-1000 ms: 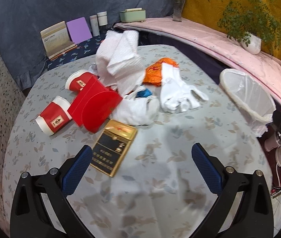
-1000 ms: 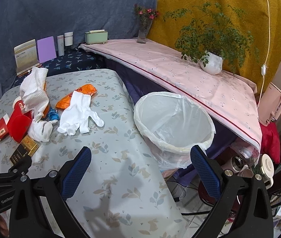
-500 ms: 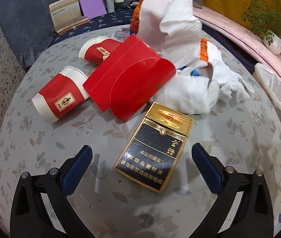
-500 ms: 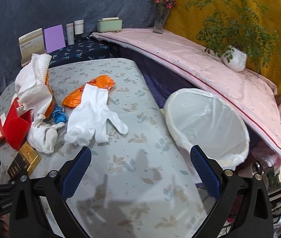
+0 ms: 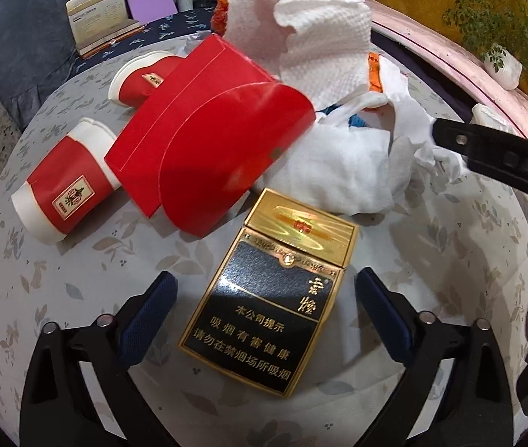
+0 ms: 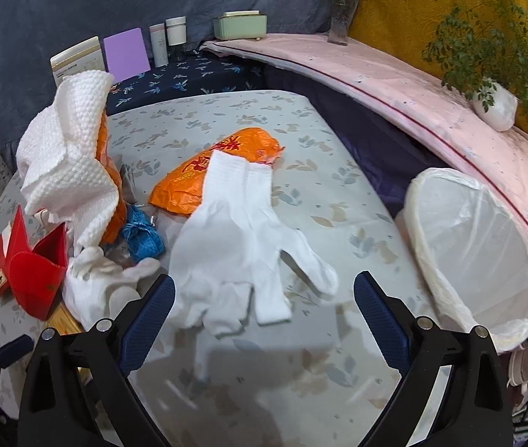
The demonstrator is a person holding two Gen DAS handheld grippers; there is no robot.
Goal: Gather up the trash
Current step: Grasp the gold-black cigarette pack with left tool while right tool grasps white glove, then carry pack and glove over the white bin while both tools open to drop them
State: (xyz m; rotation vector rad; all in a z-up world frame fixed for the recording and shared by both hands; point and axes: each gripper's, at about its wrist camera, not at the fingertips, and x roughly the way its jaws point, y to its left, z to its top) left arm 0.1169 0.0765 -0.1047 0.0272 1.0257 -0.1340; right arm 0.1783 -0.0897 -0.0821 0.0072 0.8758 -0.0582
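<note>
L claw [image 5: 264, 298] spread, straddling cigarette pack [image 5: 269, 298] (not yet pinched); R claw [image 6: 264, 298] spread over white glove [image 6: 241, 246]. Next: pinch both, carry to bin [image 6: 476, 253].

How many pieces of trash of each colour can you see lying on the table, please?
Red: 3, two paper cups and a red box
White: 3, paper towel, flat glove, crumpled glove
Orange: 2, wrapper, second wrapper
Blue: 1, blue bundle
Black-and-gold: 1, cigarette pack
Total: 10
</note>
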